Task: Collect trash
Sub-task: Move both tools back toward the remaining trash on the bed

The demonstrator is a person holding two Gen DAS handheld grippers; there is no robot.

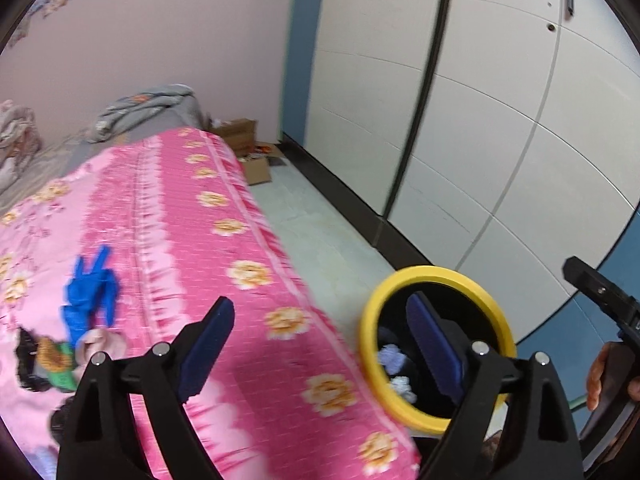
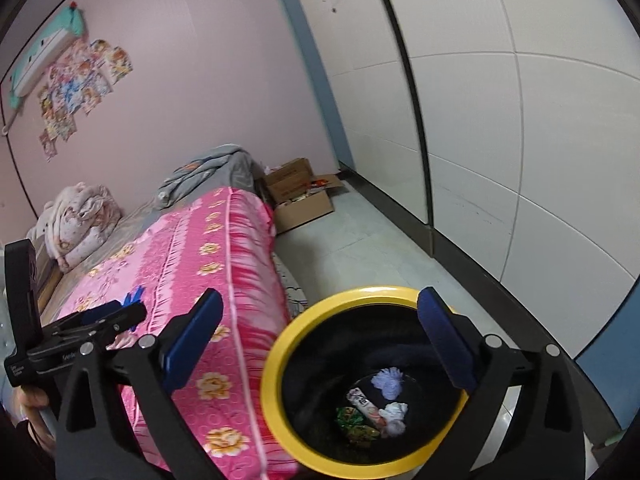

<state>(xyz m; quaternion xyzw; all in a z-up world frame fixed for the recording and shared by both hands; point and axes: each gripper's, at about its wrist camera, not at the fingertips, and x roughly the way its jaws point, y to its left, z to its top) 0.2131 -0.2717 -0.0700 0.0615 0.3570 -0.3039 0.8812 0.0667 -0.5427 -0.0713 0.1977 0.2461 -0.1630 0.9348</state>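
A black trash bin with a yellow rim [image 2: 276, 360] stands on the floor beside the bed; it also shows in the left wrist view [image 1: 370, 332]. Inside lie crumpled tissues [image 2: 394, 414], a snack wrapper [image 2: 362, 400] and a green wrapper [image 2: 352, 420]. A blue glove [image 1: 90, 292] lies on the pink floral bedcover [image 1: 208, 264], with a green wrapper [image 1: 60, 376] and dark scraps just below it. My left gripper [image 1: 320, 344] is open and empty over the bed's edge. My right gripper [image 2: 320, 336] is open and empty above the bin.
White wardrobe doors [image 2: 520, 120] line the right side, leaving a narrow floor strip [image 2: 360, 240]. Cardboard boxes [image 2: 300, 196] sit at the far end of the floor. Folded blankets [image 2: 76, 220] lie at the bed's head.
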